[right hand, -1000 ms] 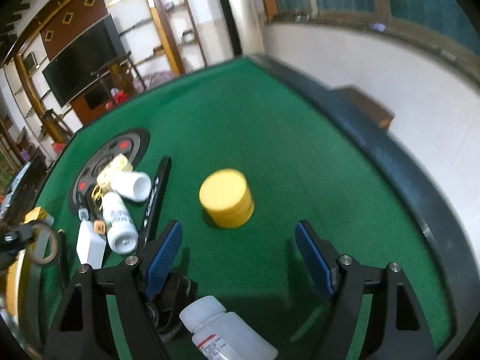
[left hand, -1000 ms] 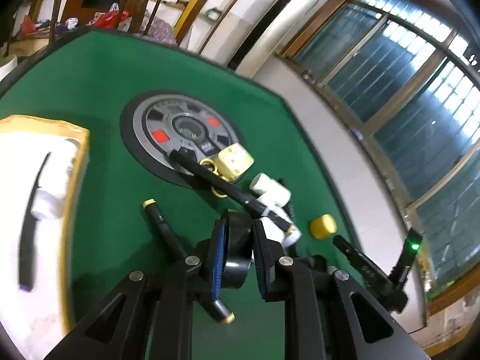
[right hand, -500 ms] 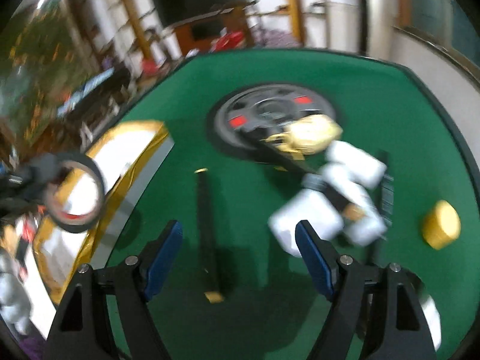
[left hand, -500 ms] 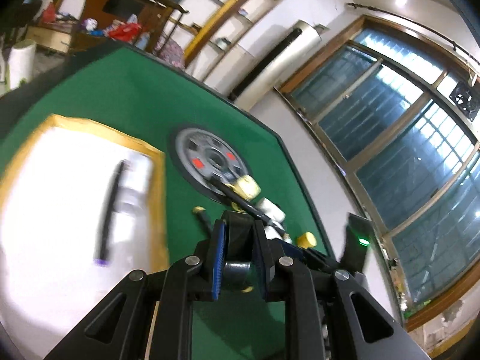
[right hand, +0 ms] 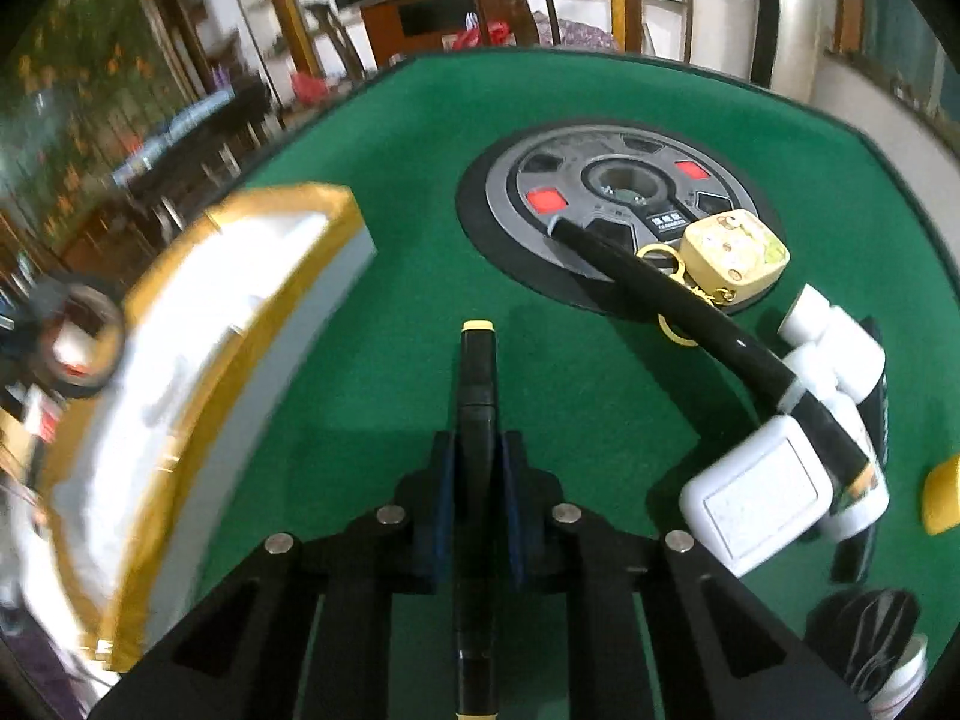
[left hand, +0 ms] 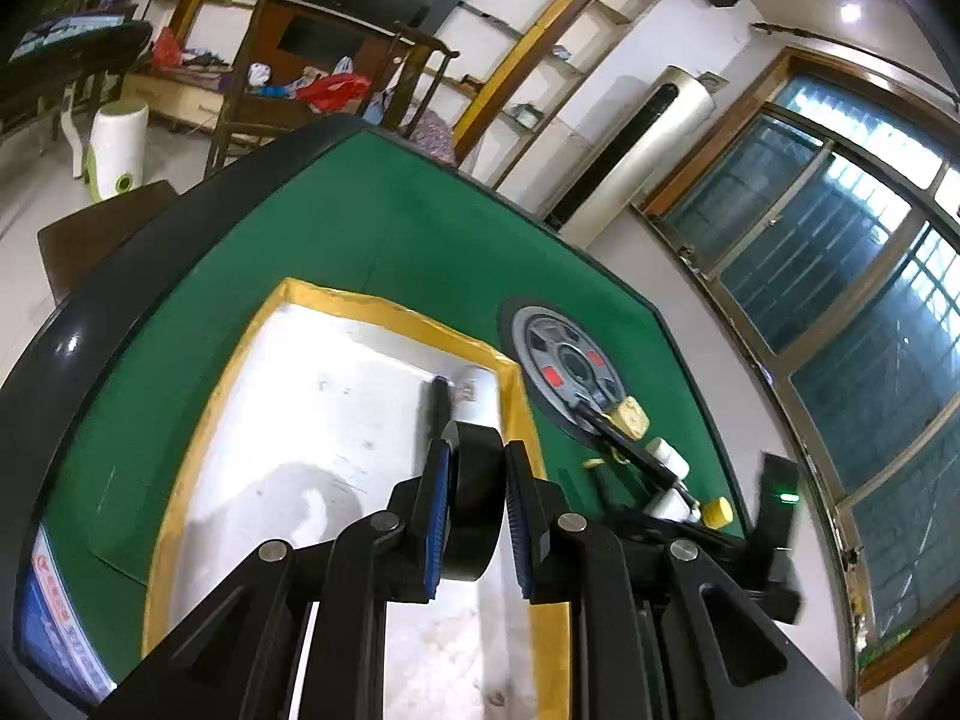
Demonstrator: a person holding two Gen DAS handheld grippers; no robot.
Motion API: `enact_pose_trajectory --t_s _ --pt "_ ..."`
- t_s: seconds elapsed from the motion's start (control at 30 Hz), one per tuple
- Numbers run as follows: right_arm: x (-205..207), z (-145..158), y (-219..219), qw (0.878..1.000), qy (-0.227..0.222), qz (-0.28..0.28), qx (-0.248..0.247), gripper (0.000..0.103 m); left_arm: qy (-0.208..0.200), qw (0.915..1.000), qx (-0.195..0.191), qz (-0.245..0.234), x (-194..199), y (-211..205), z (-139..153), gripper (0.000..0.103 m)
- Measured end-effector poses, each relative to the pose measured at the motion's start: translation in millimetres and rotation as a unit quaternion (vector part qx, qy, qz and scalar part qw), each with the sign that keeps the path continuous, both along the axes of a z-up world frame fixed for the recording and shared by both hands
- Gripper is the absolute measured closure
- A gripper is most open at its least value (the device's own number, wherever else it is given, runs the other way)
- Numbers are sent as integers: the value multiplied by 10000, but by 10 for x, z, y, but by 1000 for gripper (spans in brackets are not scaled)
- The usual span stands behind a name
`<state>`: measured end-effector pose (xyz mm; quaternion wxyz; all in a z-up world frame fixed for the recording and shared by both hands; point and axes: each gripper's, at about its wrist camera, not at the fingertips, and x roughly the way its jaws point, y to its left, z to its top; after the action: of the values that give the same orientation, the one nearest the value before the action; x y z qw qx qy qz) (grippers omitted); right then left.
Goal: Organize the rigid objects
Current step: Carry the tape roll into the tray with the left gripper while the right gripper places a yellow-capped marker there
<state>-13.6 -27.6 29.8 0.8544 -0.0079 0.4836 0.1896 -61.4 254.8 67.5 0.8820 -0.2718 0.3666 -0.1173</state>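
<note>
We hold two things at once. Our left gripper (left hand: 474, 516) has its jaws narrow and clamped flat on the two faces of a black tape roll (left hand: 474, 504), which hangs over the white tray (left hand: 312, 420) with the yellow taped rim, near the tray's right edge. A dark comb (left hand: 437, 414) and a white bottle (left hand: 477, 396) already lie at the tray's far right corner.

Our right gripper (right hand: 477, 516) has just been closing, and its jaws now pinch a black marker (right hand: 477, 384) with a yellow end, lengthwise along its barrel, on the green felt desk (right hand: 372, 192) between the tray and the round grey dial plate (right hand: 606, 192).

We judge the marker light, stiff and smooth, so it could pivot or slip if gripped near one end; the middle of the barrel is the safe place. The tape roll looks light and firm, with flat sides that suit the pads well.

Toward the desk's right edge sits a heap: a long black tube (right hand: 690, 306), a cream padlock (right hand: 735, 255) with gold rings, white plastic bottles (right hand: 834, 342), a white rounded box (right hand: 759, 504) and a yellow cap (right hand: 942, 495). All look hard and glossy, the bottles apt to roll
</note>
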Motion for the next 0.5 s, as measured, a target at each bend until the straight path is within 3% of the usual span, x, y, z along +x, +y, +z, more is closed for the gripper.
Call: enact_pose_trajectory --t_s 0.17,0.3,0.5 --pt "-54 343 -78 9953 -29 53 965 88 176 9997 164 106 164 79 -80 85" --pt "8 560 94 9853 259 290 1664 88 418 9987 277 103 334 138 -184 85" --pt "236 475 676 9739 959 374 2025 88 758 9955 521 231 616 138 -359 85"
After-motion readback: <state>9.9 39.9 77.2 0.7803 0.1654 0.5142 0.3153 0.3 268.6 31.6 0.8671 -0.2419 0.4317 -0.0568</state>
